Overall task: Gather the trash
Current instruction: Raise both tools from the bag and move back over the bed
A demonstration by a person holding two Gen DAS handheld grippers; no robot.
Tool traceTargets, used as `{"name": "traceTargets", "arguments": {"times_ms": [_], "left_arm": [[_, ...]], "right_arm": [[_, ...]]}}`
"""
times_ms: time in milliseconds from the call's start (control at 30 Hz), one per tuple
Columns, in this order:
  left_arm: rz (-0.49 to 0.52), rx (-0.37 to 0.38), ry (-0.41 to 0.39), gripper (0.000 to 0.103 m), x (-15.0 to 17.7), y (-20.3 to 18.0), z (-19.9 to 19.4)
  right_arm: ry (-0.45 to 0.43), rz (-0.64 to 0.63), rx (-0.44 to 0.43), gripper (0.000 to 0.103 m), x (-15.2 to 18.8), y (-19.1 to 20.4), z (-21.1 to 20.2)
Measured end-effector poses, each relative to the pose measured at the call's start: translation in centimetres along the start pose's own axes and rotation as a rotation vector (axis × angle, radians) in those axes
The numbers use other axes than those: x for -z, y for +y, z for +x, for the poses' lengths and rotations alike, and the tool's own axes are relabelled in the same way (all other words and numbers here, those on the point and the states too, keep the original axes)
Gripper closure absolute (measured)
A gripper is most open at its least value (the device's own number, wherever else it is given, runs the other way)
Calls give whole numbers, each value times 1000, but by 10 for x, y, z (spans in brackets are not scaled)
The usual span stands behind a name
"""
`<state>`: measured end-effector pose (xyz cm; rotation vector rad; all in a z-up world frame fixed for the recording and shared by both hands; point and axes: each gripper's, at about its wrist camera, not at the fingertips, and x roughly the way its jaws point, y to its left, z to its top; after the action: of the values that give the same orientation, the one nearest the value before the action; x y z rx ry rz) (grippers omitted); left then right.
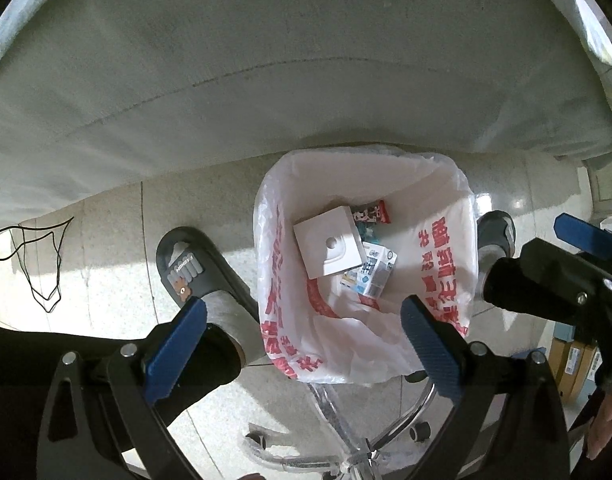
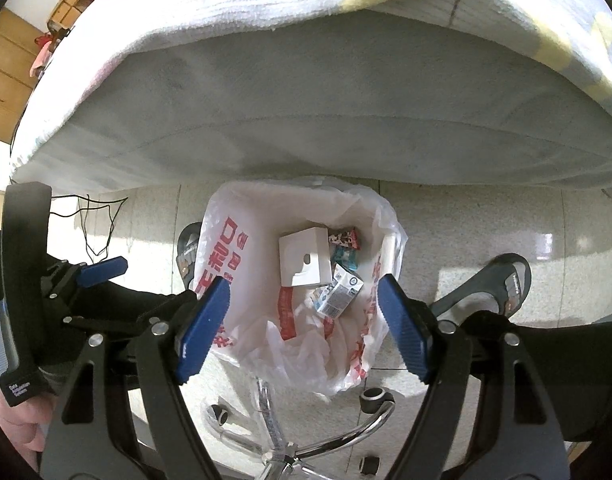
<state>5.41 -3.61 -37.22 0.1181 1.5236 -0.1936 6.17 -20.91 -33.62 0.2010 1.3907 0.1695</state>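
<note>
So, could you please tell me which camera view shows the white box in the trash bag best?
The left wrist view: the white box lies larger and nearly face-on in the bag, its round dimple clear. The right wrist view shows the same box smaller and more from an angle, with two faces visible, between the open gripper's fingers.

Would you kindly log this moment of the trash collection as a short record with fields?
bin: lined with a white plastic bag printed with red characters, standing on the tiled floor beside the bed
contents: white box, blue and white carton, red and black wrapper
left tool: open, empty, above the bin
right tool: open, empty, above the bin
person: slippered feet either side of the bin, left slipper
nearby: chrome chair base, black cable on the floor
</note>
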Motion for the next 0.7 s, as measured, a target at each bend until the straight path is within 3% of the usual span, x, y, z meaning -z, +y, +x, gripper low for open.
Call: {"name": "traceTargets", "arguments": {"times_ms": [133,333,700], "left_arm": [[-13,3,-18,8,0,2,-5],[-33,34,-78,8,0,4,-22],[-68,81,-183,8,3,7,-54]], "right_arm": [[-7,8,-11,28,1,-1,-5],[-69,4,-18,19,4,-2,-27],[-145,-14,-49,16,8,1,-70]]}}
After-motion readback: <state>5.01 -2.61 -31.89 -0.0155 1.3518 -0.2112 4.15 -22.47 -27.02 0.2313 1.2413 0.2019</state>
